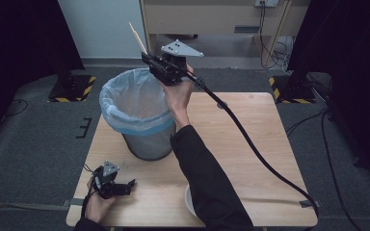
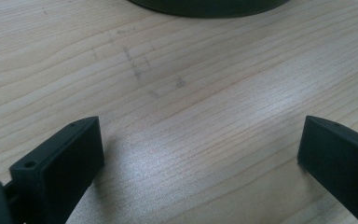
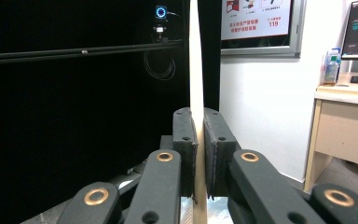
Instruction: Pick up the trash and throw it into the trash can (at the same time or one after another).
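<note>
The right tool (image 1: pixel 150 61) is raised above the far rim of the bin (image 1: pixel 137 115), held up in the person's right hand (image 1: pixel 178 94). Its two black jaws are pressed together on a thin, pale wooden stick (image 1: pixel 138 37), which rises up and to the left past the jaws in the high view. In the right gripper view the stick (image 3: pixel 196 70) stands nearly upright, clamped between the two pads, and runs on below them toward the bottom edge. The grey three-cornered plate (image 1: pixel 181 49) sits on top of this tool, and its black cable (image 1: pixel 250 139) trails down across the tabletop (image 1: pixel 250 115) to the near right corner.

The bin is a dark mesh one lined with a pale blue bag (image 1: pixel 125 98) folded over its rim, and it stands on the left half of the tabletop. The stick is above and just beyond the bin's far edge, well clear of the bag.

The left tool (image 1: pixel 125 187) rests low at the near left corner of the tabletop, in the person's left hand (image 1: pixel 96 204). In the left gripper view its jaws stand wide apart over bare wood grain, with nothing between them, and the dark base of the bin (image 2: pixel 209 5) shows at the top.

A white dish's rim (image 1: pixel 189 199) peeks out beside the right sleeve (image 1: pixel 207 178), near the front edge
</note>
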Available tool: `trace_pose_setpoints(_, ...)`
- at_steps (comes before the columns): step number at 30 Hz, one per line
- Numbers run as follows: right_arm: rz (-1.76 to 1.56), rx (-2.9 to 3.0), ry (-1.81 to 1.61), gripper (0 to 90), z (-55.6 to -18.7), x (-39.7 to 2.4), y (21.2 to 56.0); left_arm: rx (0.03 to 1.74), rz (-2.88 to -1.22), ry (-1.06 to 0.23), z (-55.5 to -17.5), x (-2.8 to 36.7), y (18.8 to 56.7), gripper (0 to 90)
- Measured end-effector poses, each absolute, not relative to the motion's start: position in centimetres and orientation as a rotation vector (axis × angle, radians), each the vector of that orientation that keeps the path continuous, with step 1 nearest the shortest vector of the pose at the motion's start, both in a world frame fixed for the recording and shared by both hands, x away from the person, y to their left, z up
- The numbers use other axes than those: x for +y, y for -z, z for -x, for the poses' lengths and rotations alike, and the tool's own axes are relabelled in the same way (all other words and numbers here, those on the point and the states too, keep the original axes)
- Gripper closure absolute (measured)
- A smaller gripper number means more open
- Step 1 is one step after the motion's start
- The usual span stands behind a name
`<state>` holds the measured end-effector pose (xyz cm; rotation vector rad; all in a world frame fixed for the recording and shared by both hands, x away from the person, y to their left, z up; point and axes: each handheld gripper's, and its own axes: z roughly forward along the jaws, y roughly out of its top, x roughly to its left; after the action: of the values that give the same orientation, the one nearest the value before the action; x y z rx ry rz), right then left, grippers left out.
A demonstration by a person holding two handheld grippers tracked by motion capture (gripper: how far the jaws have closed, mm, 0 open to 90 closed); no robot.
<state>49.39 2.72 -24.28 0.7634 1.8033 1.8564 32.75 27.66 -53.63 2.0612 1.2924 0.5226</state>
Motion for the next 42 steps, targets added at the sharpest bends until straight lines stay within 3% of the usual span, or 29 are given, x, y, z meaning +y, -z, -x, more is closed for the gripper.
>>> trace_pose_setpoints(24,-0.788,1.853,-1.823,84.3,-50.3,3.7,25.9,1.292,-2.061,-0.523,-32.7,27.7,53.6,0.0)
trace_pose_setpoints(29,-0.808,1.87,-1.82,72.6,-50.6,3.9,26.3,1.292,-2.061,-0.523,-32.7,27.7,53.6,0.0)
trace_pose_setpoints(42,-0.784,1.844,-1.821,57.6,-49.7,2.7,24.7,1.292,-2.061,-0.523,-32.7,27.7,53.6,0.0)
